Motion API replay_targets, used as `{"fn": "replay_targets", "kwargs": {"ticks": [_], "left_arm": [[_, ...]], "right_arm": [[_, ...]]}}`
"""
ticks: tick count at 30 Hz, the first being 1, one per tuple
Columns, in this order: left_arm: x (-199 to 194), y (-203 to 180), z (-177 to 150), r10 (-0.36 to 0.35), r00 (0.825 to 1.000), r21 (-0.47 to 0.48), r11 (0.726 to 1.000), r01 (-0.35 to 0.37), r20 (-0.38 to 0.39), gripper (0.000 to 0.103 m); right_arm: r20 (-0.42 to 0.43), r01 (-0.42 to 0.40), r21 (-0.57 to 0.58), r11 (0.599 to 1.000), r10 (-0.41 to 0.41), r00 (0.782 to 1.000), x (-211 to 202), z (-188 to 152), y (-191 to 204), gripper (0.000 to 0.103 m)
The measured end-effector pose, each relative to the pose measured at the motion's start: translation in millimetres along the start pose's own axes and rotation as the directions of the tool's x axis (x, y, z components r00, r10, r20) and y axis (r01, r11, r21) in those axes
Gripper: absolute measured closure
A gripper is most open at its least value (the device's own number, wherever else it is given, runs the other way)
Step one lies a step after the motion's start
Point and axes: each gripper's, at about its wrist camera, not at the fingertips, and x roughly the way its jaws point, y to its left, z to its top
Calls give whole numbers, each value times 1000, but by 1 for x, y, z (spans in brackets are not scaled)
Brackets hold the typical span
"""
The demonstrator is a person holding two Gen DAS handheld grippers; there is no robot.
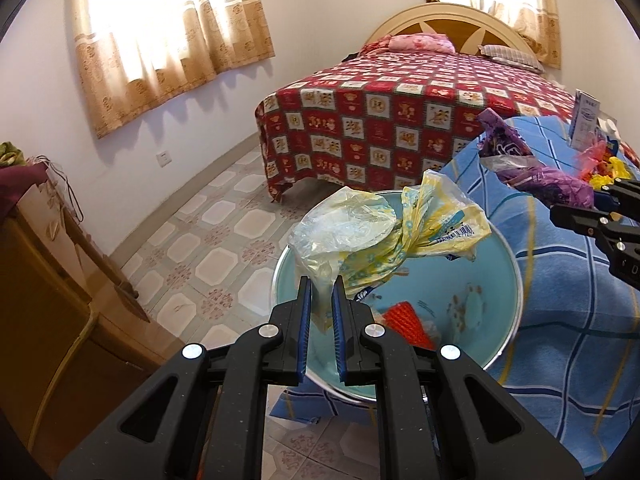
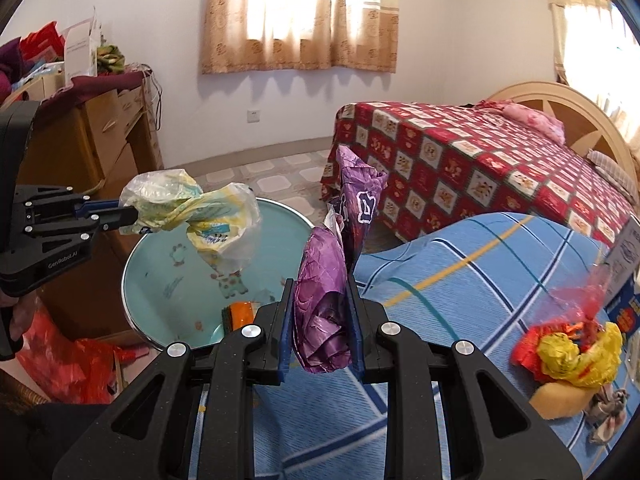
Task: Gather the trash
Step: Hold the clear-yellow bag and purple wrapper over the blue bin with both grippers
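My left gripper is shut on a crumpled yellow and clear plastic wrapper and holds it above a light blue basin. An orange piece of trash lies in the basin. My right gripper is shut on a purple foil wrapper and holds it above the table's blue checked cloth, just right of the basin. In the right wrist view the left gripper holds the yellow wrapper over the basin. The purple wrapper also shows in the left wrist view.
Red and yellow wrappers lie on the cloth at the right, by a blue and white box. A bed with a red checked cover stands behind. A wooden dresser stands on the left. A red bag lies on the floor.
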Motion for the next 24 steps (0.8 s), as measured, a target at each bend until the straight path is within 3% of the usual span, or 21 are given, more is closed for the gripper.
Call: {"fn": "replay_targets", "kwargs": {"ticks": [24], "left_arm": [[-4, 17, -9, -2, 1000, -29, 1000, 1, -6, 93]], "right_arm": [[-19, -52, -63, 997, 51, 999, 26, 17, 38, 79]]}}
